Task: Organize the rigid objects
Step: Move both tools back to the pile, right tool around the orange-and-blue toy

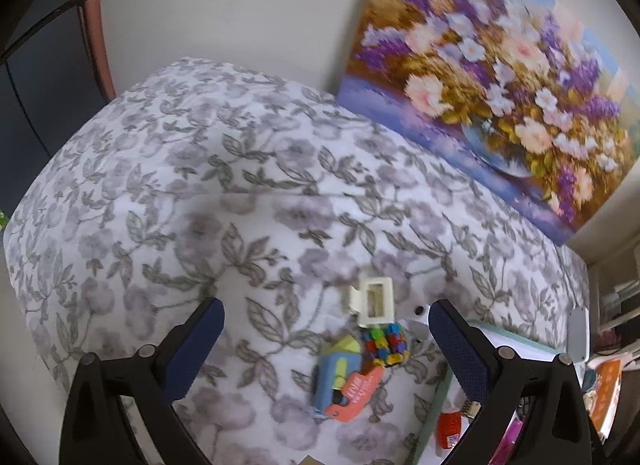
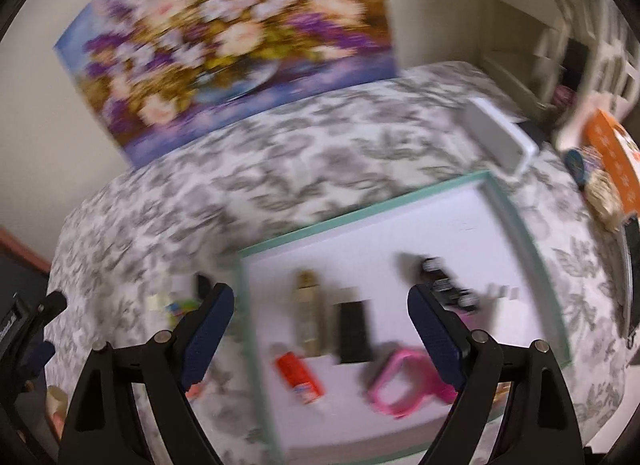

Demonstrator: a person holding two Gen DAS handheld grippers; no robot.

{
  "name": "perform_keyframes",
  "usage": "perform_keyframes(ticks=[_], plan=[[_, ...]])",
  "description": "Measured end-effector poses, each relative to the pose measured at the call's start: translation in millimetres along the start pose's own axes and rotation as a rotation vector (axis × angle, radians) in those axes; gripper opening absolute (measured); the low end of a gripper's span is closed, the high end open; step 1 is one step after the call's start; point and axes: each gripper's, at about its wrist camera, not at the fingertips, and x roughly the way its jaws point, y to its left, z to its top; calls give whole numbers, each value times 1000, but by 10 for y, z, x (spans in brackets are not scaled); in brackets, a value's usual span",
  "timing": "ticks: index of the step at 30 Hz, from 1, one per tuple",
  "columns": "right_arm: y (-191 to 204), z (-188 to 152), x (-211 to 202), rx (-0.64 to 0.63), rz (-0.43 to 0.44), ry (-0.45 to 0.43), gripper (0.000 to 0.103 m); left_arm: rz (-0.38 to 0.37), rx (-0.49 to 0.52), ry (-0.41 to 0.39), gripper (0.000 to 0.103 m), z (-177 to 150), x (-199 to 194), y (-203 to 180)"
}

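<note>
The left gripper (image 1: 326,341), fingers spread and empty, is the nearer one to the cream hair clip (image 1: 373,301) lying on the bed (image 1: 160,185) just ahead, while the right gripper (image 2: 320,329), likewise spread, hovers over the tray (image 2: 360,221).

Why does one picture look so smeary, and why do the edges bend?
Right wrist view: motion blur smears the painting and the things on the tray. Left wrist view: sharper, the hair clip reads clearly, though its painting is soft. Both views: the fisheye lens bends the bed and darkens the corners.
</note>
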Motion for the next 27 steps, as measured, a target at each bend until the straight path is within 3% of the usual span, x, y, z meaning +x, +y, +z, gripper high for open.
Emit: perform_keyframes(ticks=[7,13,20,27], plan=[[795,-340,282,-164,35,91,89,3,-45,19,103,3,1,351],[1159,-640,547,-230,52,177,89,79,-16,85,103,-94,254,569],[1377,-868,828,-271,39,253,89,127,-19,241,103,-296,795,752],[1500,-989,1087,-286,23,289,89,155,-45,288,103,-356,1003,872]])
